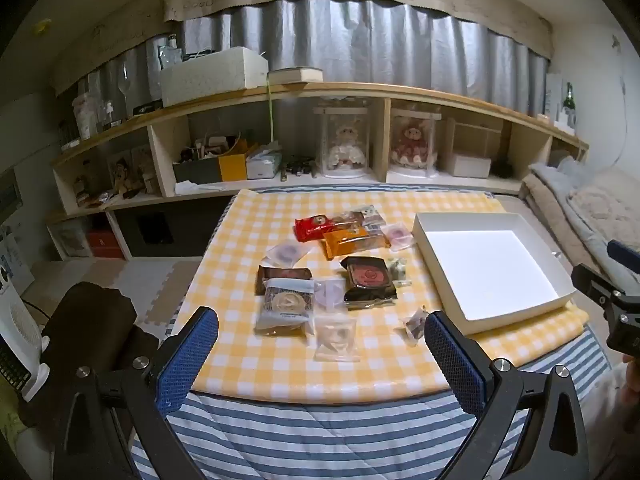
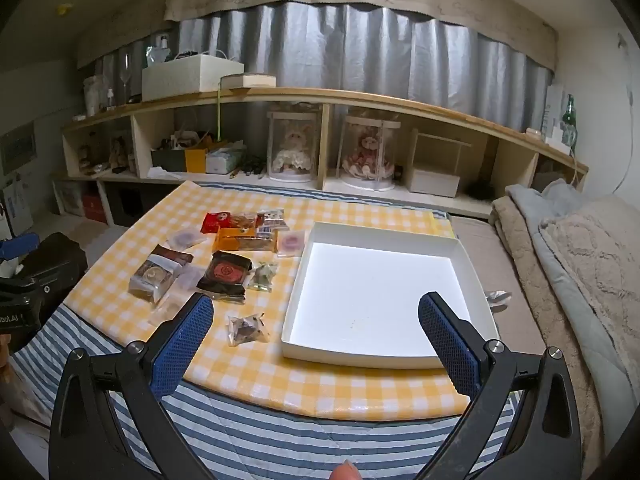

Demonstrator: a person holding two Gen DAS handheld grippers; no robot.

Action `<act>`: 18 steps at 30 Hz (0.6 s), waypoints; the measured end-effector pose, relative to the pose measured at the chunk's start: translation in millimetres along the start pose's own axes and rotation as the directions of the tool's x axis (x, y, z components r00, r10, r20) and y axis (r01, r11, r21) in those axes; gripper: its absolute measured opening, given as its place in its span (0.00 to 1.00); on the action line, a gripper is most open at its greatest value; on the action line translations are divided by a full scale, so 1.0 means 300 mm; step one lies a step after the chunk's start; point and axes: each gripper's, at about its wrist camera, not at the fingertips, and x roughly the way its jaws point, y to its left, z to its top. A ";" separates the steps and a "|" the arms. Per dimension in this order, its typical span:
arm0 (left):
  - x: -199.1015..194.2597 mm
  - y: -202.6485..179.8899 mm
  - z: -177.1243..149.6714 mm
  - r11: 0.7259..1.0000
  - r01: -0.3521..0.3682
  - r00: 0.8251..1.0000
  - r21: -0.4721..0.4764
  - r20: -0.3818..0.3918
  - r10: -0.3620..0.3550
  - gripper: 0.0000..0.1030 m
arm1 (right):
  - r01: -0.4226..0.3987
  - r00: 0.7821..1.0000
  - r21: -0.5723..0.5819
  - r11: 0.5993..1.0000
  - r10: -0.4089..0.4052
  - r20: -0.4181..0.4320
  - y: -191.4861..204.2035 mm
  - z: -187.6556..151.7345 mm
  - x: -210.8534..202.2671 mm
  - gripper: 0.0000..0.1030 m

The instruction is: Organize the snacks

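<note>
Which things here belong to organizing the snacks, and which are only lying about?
For the job:
- snack packets scattered on the checked cloth
- white box, nothing in it yet
- left gripper and right gripper, both open, holding nothing

Lying about:
- dolls in clear cases on the shelf
- tissue box
- blankets
- green bottle

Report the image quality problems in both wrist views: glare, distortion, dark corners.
Left wrist view: the white box floor is blown out, the shelf bows from fisheye, and the corners are black. Right wrist view: same glare in the box, same curved shelf.
</note>
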 end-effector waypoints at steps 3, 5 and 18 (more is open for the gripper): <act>0.000 0.001 0.000 1.000 0.003 1.000 -0.003 0.001 -0.003 1.00 | 0.000 1.000 0.004 1.000 0.000 0.004 -0.002 0.000 -0.001 1.00; 0.000 0.001 0.000 1.000 0.003 1.000 -0.003 0.003 -0.003 1.00 | -0.001 1.000 0.005 1.000 0.001 0.005 -0.004 0.001 0.002 1.00; 0.000 0.000 0.000 1.000 0.002 1.000 0.002 0.000 -0.002 1.00 | 0.001 1.000 0.002 1.000 -0.001 0.014 0.005 0.004 -0.007 1.00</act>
